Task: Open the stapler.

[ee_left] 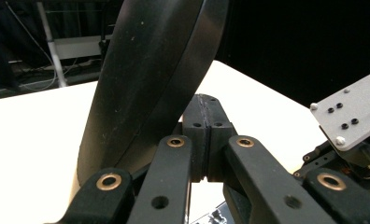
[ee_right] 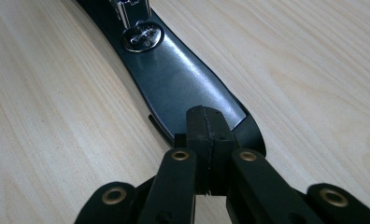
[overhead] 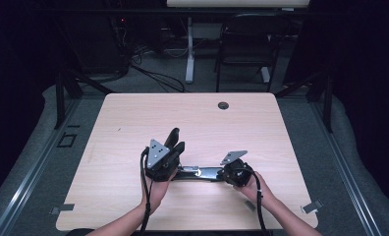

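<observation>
Lying flat on the counter (overhead: 133,128), the black tool's (overhead: 202,172) long axis runs straight ahead of the right gripper (ee_right: 205,122), whose jaws are pinched on its near end; the left gripper (overhead: 175,147), jaws together, is raised beside its upturned far end.

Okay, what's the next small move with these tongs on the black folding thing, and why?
Probably nudge the raised flap slightly with the left tongs. Their jaws are shut and sit beside the flap rather than clamping it. The right tongs, also shut, rest on the end of the flat half lying on the table, apparently steadying it.
</observation>
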A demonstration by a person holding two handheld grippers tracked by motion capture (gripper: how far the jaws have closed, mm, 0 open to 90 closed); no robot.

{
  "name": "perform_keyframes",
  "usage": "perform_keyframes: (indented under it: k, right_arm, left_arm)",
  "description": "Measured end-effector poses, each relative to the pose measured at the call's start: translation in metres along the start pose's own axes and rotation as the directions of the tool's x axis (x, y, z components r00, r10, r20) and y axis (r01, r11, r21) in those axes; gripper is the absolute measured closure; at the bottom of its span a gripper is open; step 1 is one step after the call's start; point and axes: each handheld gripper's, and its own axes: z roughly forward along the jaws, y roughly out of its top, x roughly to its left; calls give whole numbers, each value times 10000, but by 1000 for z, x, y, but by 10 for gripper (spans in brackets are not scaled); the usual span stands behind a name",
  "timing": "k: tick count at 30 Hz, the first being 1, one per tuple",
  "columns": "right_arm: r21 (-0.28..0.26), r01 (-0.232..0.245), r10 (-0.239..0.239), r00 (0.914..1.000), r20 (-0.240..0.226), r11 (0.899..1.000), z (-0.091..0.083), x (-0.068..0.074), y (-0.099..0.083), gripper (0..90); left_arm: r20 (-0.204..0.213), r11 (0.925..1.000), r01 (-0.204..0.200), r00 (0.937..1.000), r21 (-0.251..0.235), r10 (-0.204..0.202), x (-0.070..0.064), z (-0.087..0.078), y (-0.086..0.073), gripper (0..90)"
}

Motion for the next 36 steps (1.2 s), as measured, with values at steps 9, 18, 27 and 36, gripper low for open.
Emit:
perform_keyframes:
  k: [9, 18, 27, 36]
  right_arm:
    - [44, -43, 43, 10000, -26, 10000, 0, 0, 0, 900]
    - [64, -50, 50, 10000, -43, 10000, 0, 0, 0, 900]
    - [76, -30, 31, 10000, -65, 10000, 0, -1, 0, 900]
    - [85, -42, 42, 10000, 1, 10000, 0, 0, 1, 900]
  left_arm:
    - [114, 9998, 172, 9998, 76, -173, 5, -3, 2, 900]
    - [3, 10000, 76, 10000, 25, -76, 10, -7, 2, 900]
    - [78, 10000, 48, 10000, 79, -48, 14, -12, 3, 900]
    - [-1, 10000, 14, 10000, 68, -14, 17, -15, 3, 900]
